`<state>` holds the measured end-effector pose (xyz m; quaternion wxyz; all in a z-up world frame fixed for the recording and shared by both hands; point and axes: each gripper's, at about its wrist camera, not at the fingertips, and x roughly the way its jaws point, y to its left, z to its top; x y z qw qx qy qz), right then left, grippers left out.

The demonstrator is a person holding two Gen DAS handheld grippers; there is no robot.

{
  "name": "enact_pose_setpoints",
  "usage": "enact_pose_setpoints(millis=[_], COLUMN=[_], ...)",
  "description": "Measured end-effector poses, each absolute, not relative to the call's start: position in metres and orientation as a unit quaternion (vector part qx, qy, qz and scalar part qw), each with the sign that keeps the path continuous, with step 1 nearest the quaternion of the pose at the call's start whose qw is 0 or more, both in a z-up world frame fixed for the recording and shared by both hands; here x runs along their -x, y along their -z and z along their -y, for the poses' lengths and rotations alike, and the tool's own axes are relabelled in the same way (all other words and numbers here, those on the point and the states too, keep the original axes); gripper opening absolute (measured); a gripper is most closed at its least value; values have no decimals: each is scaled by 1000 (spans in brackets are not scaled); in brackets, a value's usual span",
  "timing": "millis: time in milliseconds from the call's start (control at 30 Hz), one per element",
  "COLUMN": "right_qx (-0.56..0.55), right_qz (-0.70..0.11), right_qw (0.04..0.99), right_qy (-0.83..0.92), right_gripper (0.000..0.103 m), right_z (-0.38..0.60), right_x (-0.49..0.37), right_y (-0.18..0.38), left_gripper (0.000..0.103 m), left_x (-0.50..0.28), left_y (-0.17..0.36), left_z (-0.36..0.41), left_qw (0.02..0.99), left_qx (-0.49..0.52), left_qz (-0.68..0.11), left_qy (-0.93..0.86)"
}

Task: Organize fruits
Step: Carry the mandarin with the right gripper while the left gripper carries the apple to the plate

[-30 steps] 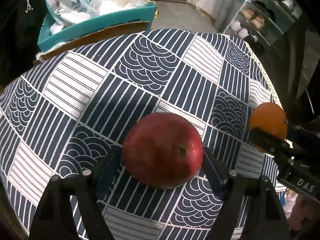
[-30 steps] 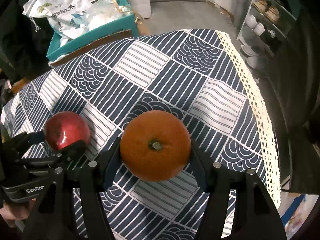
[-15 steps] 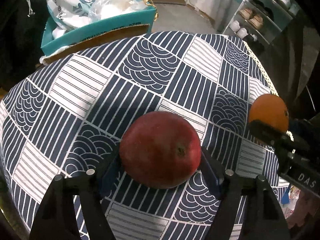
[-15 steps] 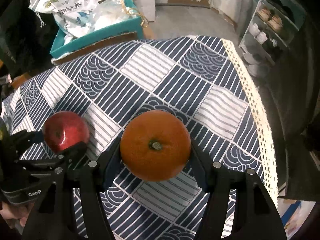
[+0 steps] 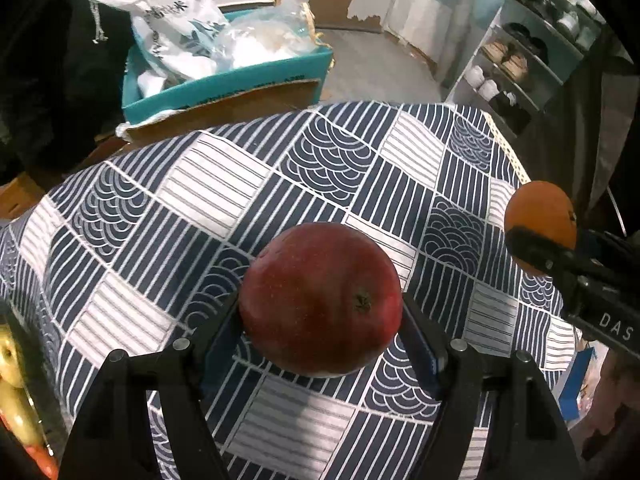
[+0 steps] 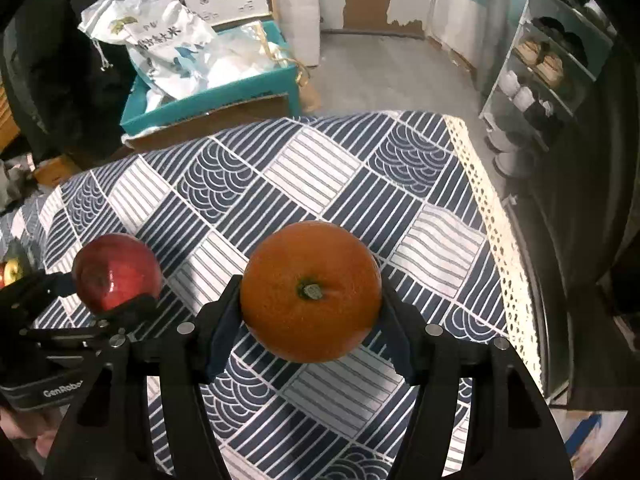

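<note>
Left gripper (image 5: 320, 316) clamps a red apple (image 5: 320, 298); right gripper (image 6: 310, 304), at its 3 o'clock, clamps an orange (image 6: 310, 292) above the patterned tablecloth (image 6: 304, 172).

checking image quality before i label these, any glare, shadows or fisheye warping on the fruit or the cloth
Left wrist view: the apple is sharp, with only a soft sheen; the tablecloth grid bows outward and the corners go black. Right wrist view: the orange is sharp and evenly lit, a broad shadow lies on the cloth below it, and the shoe rack leans with the lens.
</note>
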<state>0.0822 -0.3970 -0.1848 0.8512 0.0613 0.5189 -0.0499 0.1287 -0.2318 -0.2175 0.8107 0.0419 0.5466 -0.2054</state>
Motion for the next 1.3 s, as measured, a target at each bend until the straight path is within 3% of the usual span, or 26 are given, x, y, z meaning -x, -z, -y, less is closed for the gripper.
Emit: enact_pose_setpoints(millis=[633, 1300], right_qx=[-49, -24], right_qz=[-460, -428], right_qw=[886, 902], right_qy=[24, -51], right_gripper=[64, 64], right_z=[373, 317], right_x=[-64, -49], right_y=[119, 82], left_gripper=[76, 76], left_x=[-96, -65], left_y=[142, 96], left_z=[192, 128], left_qw=[847, 869], left_qx=[-36, -8], left_qz=[-491, -463], left_qy=[199, 174])
